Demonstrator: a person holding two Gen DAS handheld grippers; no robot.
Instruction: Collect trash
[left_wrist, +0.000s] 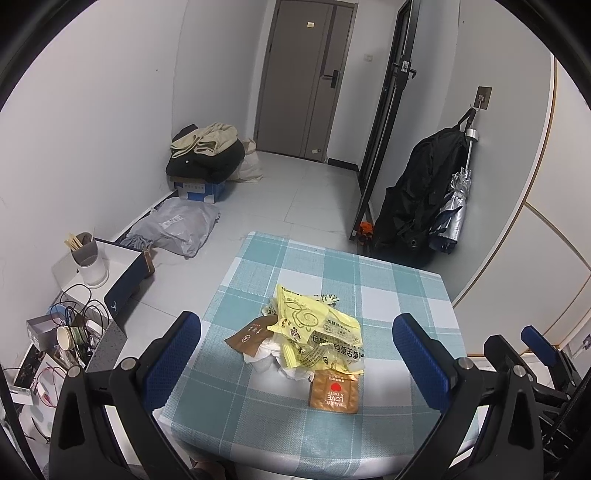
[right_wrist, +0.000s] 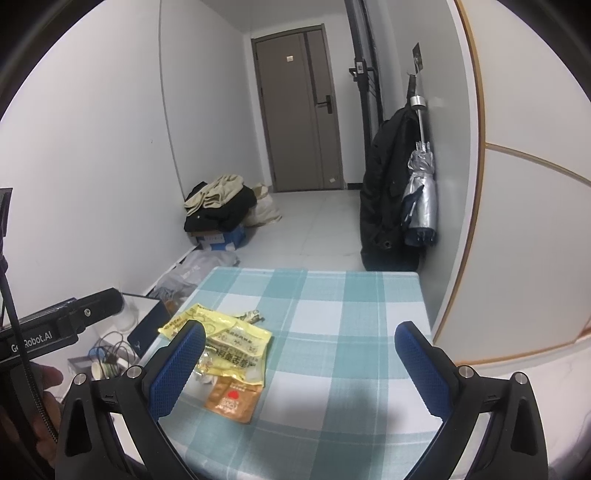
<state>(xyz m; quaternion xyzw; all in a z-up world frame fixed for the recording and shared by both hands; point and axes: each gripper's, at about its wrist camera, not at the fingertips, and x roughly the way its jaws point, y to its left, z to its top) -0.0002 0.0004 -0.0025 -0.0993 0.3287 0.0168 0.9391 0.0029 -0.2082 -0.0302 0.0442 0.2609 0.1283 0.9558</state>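
A pile of trash lies on the checked tablecloth (left_wrist: 399, 291): yellow printed wrappers (left_wrist: 317, 325), a dark brown packet (left_wrist: 251, 332), crumpled white paper (left_wrist: 269, 354) and an orange-brown sachet with a red heart (left_wrist: 334, 393). My left gripper (left_wrist: 295, 354) is open and empty, its fingers either side of the pile, above it. My right gripper (right_wrist: 299, 362) is open and empty, over the table (right_wrist: 351, 302) to the right of the yellow wrappers (right_wrist: 236, 339) and the sachet (right_wrist: 232, 398). The right gripper also shows at the right edge of the left wrist view (left_wrist: 517, 347).
Left of the table stand a white box with a cup holder (left_wrist: 90, 258), a bin of cables and cups (left_wrist: 74, 332) and a grey bag (left_wrist: 177, 225) on the floor. Clothes are piled on a box (left_wrist: 203, 155). A black coat (left_wrist: 417, 199) and umbrella (left_wrist: 454, 199) hang at the right wall.
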